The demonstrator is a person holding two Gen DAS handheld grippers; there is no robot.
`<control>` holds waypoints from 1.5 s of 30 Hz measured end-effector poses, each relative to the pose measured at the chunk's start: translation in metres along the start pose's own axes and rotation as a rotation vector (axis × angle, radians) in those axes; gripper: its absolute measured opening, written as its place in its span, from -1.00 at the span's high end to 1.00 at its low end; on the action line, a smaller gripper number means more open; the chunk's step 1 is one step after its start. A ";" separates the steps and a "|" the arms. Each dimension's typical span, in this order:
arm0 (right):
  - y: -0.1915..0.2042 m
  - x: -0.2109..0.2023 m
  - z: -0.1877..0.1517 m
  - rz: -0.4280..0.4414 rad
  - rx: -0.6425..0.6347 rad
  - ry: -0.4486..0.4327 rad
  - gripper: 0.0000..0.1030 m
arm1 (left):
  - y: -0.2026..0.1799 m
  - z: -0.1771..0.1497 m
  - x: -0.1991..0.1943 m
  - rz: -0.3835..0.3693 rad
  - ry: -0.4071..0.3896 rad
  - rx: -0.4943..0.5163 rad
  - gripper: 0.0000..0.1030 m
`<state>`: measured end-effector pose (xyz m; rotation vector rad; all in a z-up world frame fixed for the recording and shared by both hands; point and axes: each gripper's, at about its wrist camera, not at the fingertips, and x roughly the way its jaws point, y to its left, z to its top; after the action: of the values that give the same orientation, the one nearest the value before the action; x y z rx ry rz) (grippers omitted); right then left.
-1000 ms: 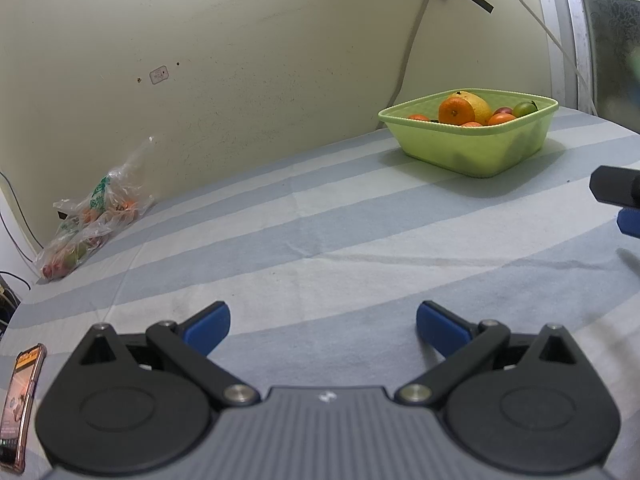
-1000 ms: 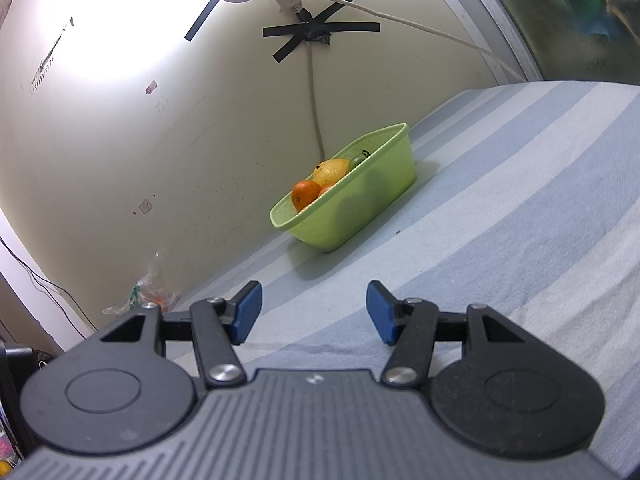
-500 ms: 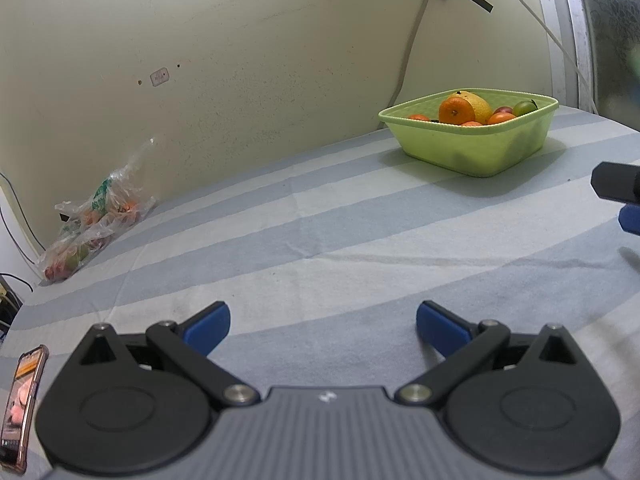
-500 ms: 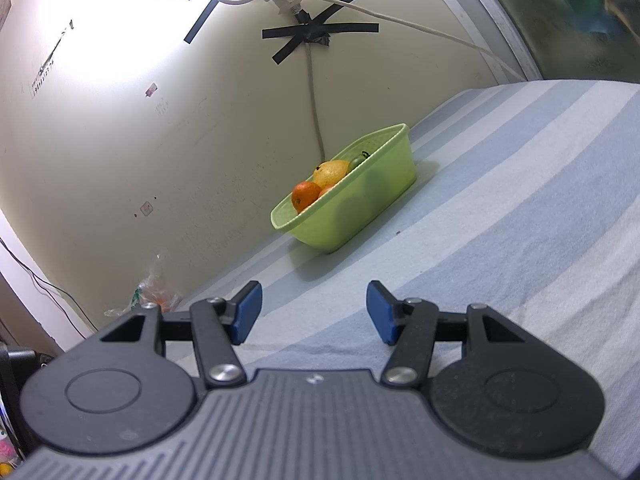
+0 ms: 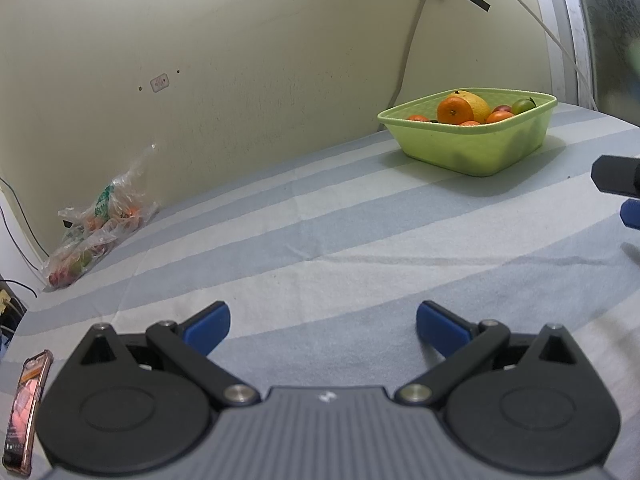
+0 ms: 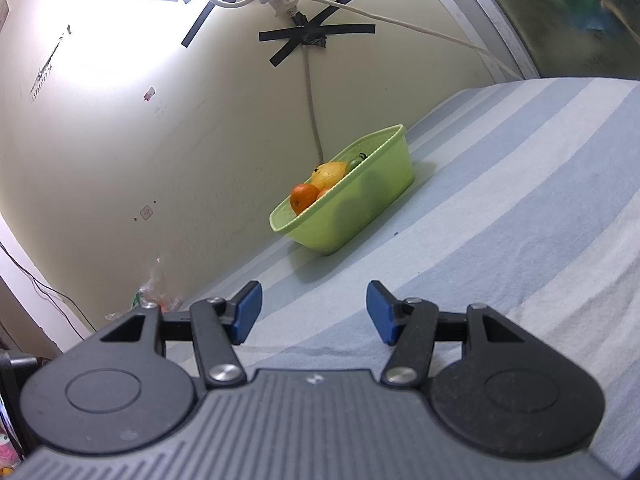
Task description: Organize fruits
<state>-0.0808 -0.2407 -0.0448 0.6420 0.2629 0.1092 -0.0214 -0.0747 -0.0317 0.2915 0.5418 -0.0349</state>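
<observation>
Little has been shifted since earlier: both the left gripper (image 5: 322, 326) and right gripper (image 6: 314, 312) are held spread over the striped bedsheet (image 5: 320, 248), green fruit basket (image 5: 472, 148) set by the wall (image 5: 240, 60).

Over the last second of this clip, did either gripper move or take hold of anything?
Almost nothing changed. Both the left gripper and the right gripper stay open and empty above the striped cloth, with only a tiny drift in view. The green basket of fruit, the plastic bag by the wall and the phone lie where they were.
</observation>
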 end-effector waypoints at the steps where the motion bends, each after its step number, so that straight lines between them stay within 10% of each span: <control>1: 0.000 0.000 0.000 0.001 0.001 0.000 -0.17 | 0.000 0.000 0.000 0.001 0.000 0.001 -1.00; 45: -0.002 -0.002 0.000 0.013 0.018 -0.004 -0.17 | -0.003 0.003 -0.004 -0.036 -0.002 0.009 -0.99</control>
<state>-0.0824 -0.2432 -0.0457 0.6623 0.2558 0.1183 -0.0235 -0.0782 -0.0285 0.2905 0.5454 -0.0727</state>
